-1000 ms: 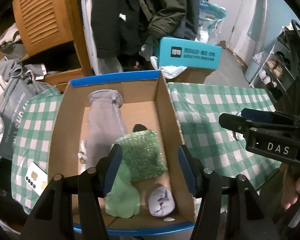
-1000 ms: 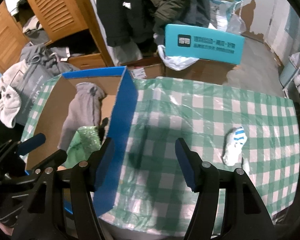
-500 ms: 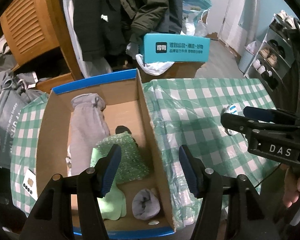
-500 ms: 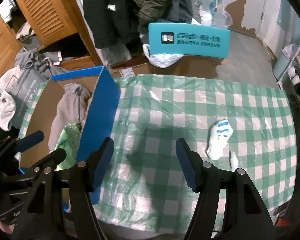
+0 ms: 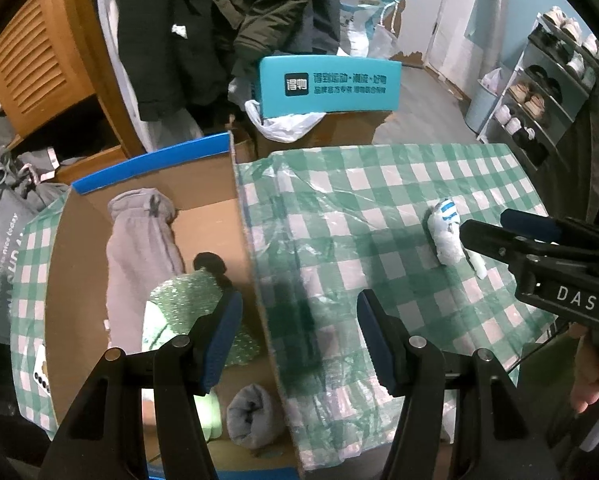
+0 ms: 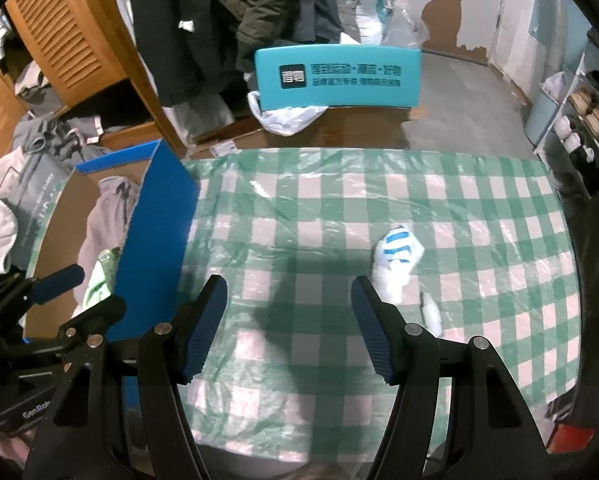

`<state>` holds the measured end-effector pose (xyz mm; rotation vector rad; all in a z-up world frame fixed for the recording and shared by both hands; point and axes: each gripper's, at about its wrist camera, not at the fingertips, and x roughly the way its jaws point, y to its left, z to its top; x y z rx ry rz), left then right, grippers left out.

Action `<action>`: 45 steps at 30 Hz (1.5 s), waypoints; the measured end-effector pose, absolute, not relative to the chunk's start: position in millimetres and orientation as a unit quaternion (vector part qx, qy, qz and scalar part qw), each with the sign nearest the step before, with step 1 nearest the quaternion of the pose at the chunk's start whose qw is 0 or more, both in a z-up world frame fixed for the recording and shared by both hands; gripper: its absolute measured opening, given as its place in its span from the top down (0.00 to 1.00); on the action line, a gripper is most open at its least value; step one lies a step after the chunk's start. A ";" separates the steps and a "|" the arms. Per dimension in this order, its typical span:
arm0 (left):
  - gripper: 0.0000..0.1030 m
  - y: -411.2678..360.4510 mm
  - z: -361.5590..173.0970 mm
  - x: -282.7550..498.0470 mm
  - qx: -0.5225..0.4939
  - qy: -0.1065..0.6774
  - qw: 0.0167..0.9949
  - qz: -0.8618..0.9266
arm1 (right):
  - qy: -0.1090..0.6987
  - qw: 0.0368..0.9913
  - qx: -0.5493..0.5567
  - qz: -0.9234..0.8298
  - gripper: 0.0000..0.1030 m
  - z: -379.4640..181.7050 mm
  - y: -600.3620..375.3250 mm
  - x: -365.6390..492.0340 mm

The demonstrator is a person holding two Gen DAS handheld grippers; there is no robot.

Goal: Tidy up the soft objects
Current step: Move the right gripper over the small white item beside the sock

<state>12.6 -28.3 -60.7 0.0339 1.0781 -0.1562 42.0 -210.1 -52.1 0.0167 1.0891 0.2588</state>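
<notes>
A: Cardboard, plain brown inside with a blue outer skin – that is the box (image 5: 235,216) at the left of the tabletop (image 5: 379,200). What is in it?

B: Soft things. A long grey fleece garment (image 5: 139,248) lies along the box floor, a glittery green knit piece (image 5: 187,296) beside it, a pale green cloth (image 5: 209,412) under that, and a rolled grey sock (image 5: 251,420) at the near end, against the box wall.

A: And outside the box?

B: A white sock with blue stripes (image 6: 395,256), bunched up, lies on the tabletop well apart from the box. A small pale scrap (image 6: 431,312) sits just beside it.

A: The surface?

B: A green-and-white checked cloth under a clear, wrinkled plastic sheet that catches the light.

A: The grippers?

B: The left hand-held gripper (image 5: 299,336) has its ribbed blue pads apart, empty, straddling the box's right wall. The right hand-held gripper (image 6: 289,328) is also spread, with nothing between its pads – the striped sock lies just beyond its right finger.

A: The room behind?

B: A teal box with printed characters (image 6: 339,76) on a brown carton, a white plastic bag (image 6: 287,116) below it, dark coats hanging (image 6: 227,20), a slatted wooden door (image 6: 63,28), and a shoe rack (image 5: 539,92) at the right.
</notes>
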 end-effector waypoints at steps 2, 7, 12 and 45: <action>0.41 -33.8 -63.4 14.1 0.020 0.517 0.853 -0.075 | 0.517 0.848 0.010 0.119 0.38 -52.8 -215.4 42.4; 0.41 -46.4 -66.1 17.3 0.027 0.522 0.849 -0.080 | 0.519 0.848 0.017 0.106 0.38 -57.2 -233.3 42.7; 0.41 -62.4 -67.2 20.5 0.038 0.525 0.846 -0.086 | 0.521 0.848 0.024 0.090 0.38 -62.2 -249.9 42.7; 0.41 -155.3 -127.8 60.6 0.061 0.557 0.818 -0.126 | 0.587 0.809 0.032 0.005 0.38 -154.8 -349.2 72.2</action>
